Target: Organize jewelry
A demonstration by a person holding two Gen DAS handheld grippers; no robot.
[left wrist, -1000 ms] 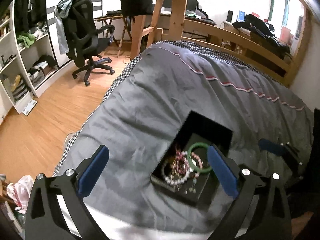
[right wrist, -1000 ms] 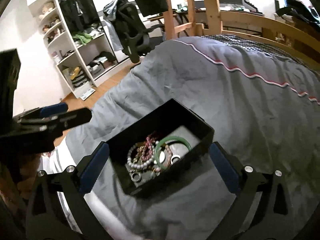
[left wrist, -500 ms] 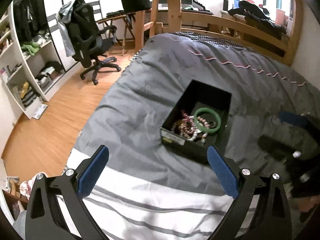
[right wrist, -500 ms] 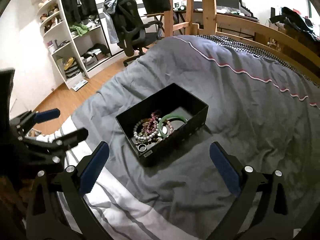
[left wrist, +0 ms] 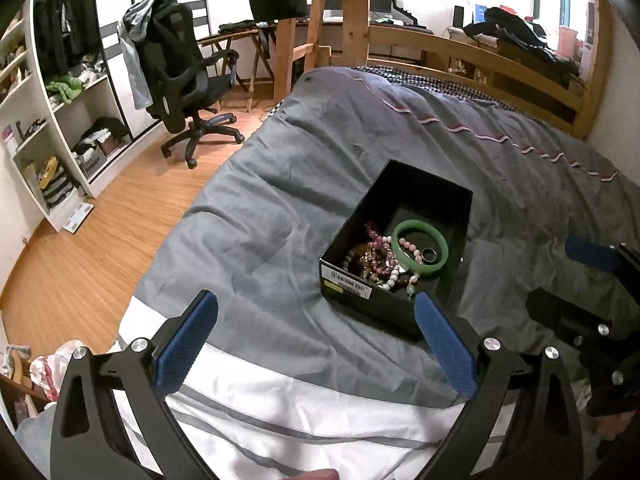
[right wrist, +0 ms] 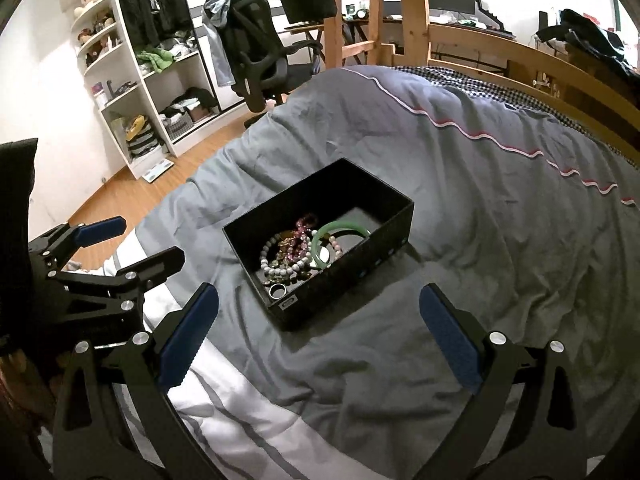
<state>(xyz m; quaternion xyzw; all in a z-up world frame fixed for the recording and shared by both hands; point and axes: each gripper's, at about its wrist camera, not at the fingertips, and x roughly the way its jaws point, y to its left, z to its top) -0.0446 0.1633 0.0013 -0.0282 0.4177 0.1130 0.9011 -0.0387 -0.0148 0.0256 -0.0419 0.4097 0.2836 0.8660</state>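
Observation:
A black open box [left wrist: 424,188] [right wrist: 396,220] lies on the grey duvet. Inside are a green bangle [left wrist: 419,243] [right wrist: 318,246], pink and white bead bracelets [left wrist: 378,250] [right wrist: 286,256] and a silver ring [left wrist: 430,255] [right wrist: 277,290]. My left gripper [left wrist: 318,354] stands open just in front of the box, nothing between its blue pads. My right gripper [right wrist: 318,342] is open too, a short way back from the box. Each gripper shows at the edge of the other's view, the right gripper [left wrist: 588,280] and the left gripper [right wrist: 100,256].
The grey duvet [right wrist: 480,200] covers the bed, with a white striped sheet [left wrist: 300,412] at the near edge. A wooden bed rail [left wrist: 480,64] runs behind. To the left are wood floor, a black office chair [left wrist: 180,76] and white shelves [right wrist: 132,92].
Both grippers have drawn back and up from the box, which now lies farther ahead in both views. The jewelry lies in the box throughout; both grippers stayed open.

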